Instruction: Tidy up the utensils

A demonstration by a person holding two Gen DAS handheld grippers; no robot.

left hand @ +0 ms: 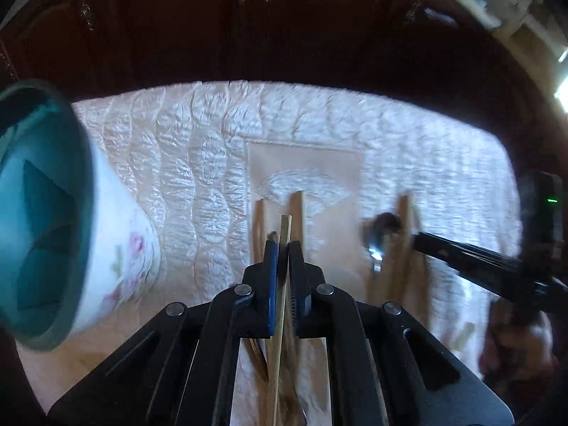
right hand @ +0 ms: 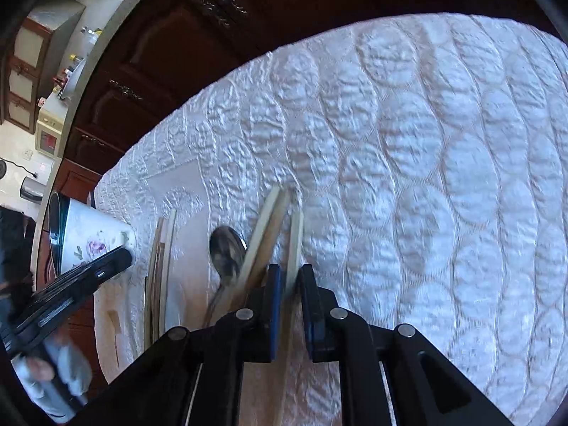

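1. Left gripper (left hand: 283, 248): jaws closed on one pale chopstick (left hand: 283, 266), which runs up between the pads and past the tips.
2. Right gripper (right hand: 288, 277): jaws nearly closed, gripping one wooden chopstick (right hand: 294, 245).
3. One metal spoon (right hand: 227, 252) lies just left of the right gripper, beside two more crossed sticks (right hand: 264, 227).
4. One floral cup (left hand: 71, 220) with a teal interior stands tilted, left of the left gripper.
5. All rest on one white quilted cloth (right hand: 426, 177).
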